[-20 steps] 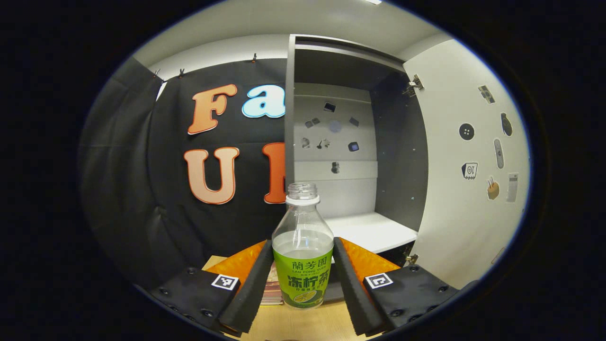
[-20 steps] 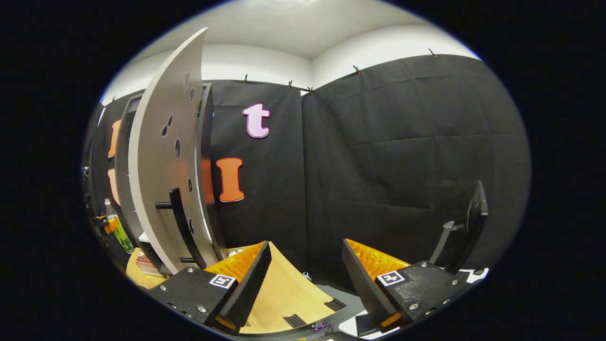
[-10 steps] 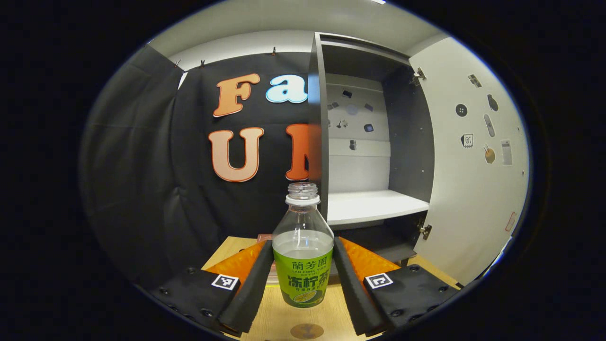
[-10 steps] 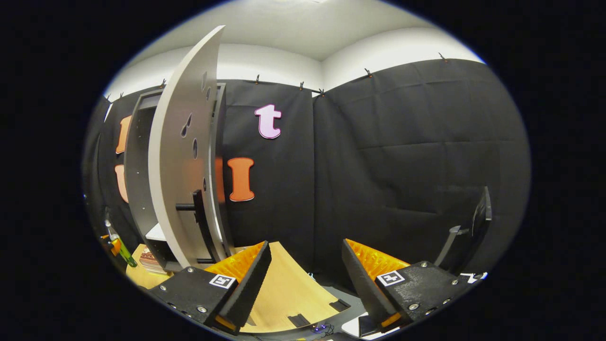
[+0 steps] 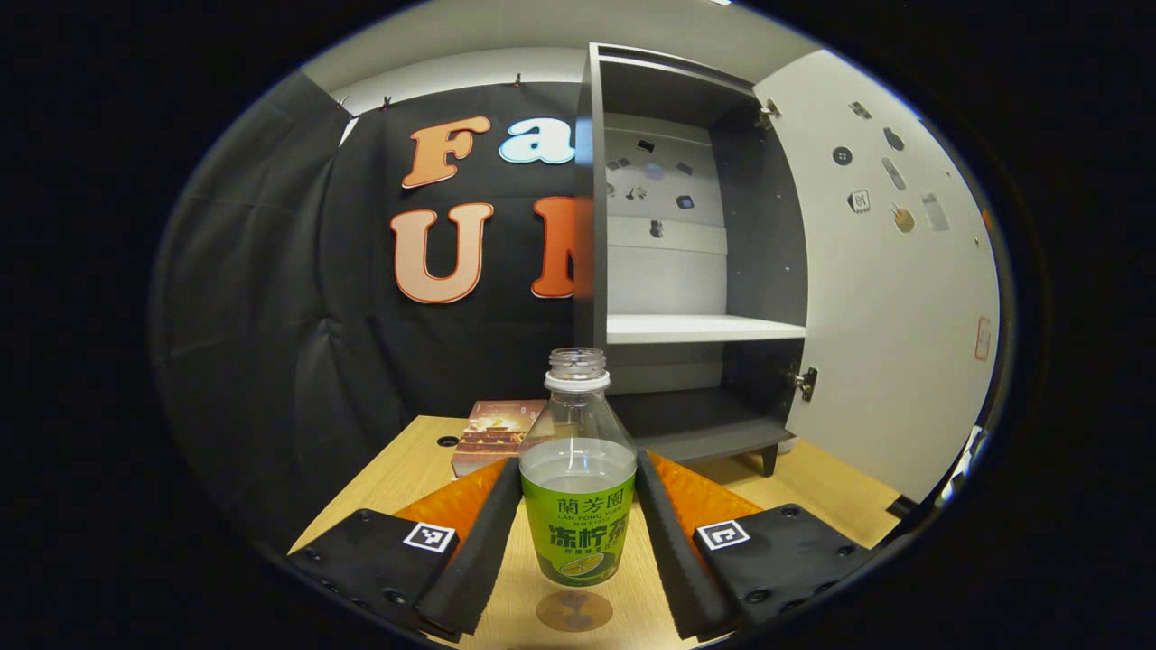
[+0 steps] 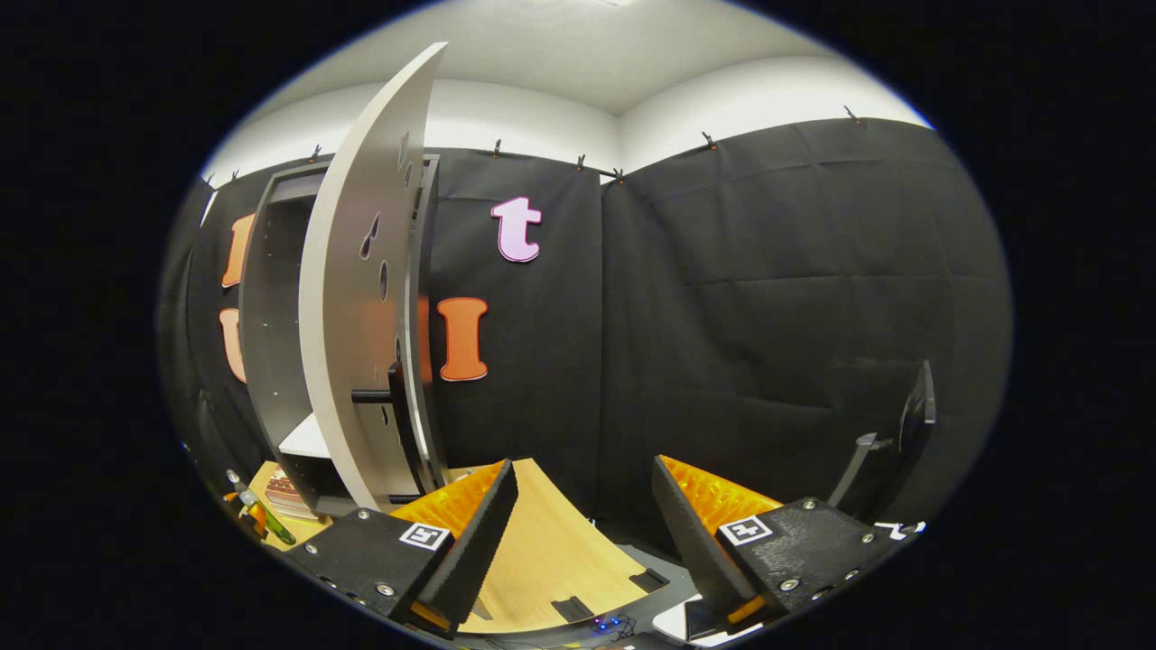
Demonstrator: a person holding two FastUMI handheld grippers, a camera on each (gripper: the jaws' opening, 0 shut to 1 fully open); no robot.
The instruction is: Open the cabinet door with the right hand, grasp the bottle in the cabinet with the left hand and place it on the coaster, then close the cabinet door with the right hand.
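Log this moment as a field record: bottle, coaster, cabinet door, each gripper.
bottle: upright, capless, part full, held above the table in the left gripper
coaster: round, on the table, just below the bottle; coaster
cabinet door: open, swung wide
cabinet: shelf bare
left gripper: shut on bottle
right gripper: open, holding nothing

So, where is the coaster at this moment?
In the left gripper view, the coaster lies on the wooden table at the bottom centre, just below the bottle held in the left gripper.
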